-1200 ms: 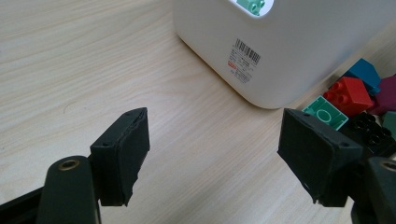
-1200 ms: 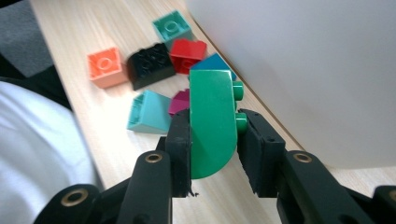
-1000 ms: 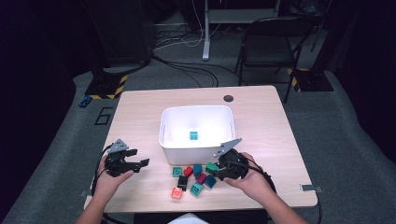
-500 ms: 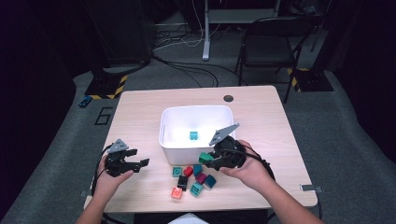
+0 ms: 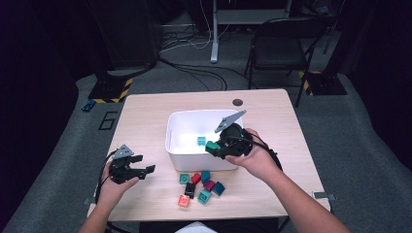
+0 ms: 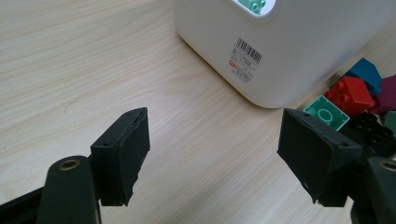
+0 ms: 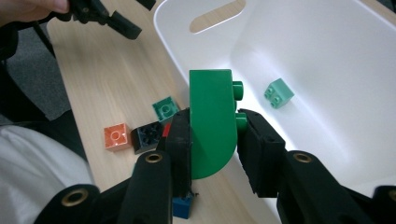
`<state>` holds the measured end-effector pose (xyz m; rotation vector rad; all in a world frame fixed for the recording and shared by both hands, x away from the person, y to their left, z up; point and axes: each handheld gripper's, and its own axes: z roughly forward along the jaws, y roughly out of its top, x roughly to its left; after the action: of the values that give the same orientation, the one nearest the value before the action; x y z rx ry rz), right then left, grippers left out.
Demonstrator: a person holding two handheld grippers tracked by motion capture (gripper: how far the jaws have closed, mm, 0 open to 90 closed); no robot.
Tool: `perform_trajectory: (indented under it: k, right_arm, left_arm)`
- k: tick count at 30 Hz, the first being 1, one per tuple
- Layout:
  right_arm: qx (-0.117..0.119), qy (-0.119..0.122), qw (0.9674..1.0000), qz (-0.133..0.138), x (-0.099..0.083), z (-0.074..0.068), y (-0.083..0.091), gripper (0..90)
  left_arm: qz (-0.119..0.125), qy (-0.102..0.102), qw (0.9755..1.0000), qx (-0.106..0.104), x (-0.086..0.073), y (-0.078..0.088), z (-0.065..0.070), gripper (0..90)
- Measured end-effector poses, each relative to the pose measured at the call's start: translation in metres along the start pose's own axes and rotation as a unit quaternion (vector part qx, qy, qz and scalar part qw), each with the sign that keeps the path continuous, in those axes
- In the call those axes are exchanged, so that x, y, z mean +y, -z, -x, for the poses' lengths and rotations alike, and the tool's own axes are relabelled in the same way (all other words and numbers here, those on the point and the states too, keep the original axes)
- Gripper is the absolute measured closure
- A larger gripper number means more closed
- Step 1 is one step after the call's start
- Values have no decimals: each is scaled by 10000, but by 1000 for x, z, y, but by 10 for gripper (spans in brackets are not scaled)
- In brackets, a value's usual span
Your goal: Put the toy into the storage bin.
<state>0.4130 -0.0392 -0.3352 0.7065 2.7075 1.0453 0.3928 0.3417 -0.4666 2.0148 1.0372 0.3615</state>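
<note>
Green block (image 7: pixel 211 123), rounded at one end, sits clamped between the jaws of my right gripper (image 7: pixel 212 140), just above the near wall of the white bin (image 5: pixel 194 158). Inside the bin lies one small mint block (image 7: pixel 279 93). On the table (image 5: pixel 145 121) in front of the bin a few loose blocks (image 5: pixel 200 184) lie close together. My left gripper (image 6: pixel 215 158) hovers over bare wood to the left of them, its jaws wide apart with nothing between.

I lifted my right gripper (image 5: pixel 217 147) off the heap of bricks (image 5: pixel 200 184) by the table's near edge, carrying the green brick (image 5: pixel 212 146) up and over the white bin's (image 5: pixel 180 153) near rim.
</note>
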Motion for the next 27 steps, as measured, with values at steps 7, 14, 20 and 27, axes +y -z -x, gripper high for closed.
perform_trajectory:
  k: [7, 14, 20, 27]
  right_arm:
    - [-80, -18, 9999, 88, 18, 15, -7, 659]
    - [-108, -95, 9999, 67, 30, 26, -23, 659]
    - [-141, -161, 9998, 53, 41, 34, -42, 659]
    - [-187, -258, 9995, -22, 48, 43, -68, 659]
  left_arm:
    - [-19, -20, 10000, -4, 0, 0, 0, 246]
    - [-45, -40, 10000, -27, 0, -1, -1, 246]
    - [2, 18, 10000, -35, -1, 0, -2, 246]
    - [-18, -28, 10000, -34, 0, -2, -1, 246]
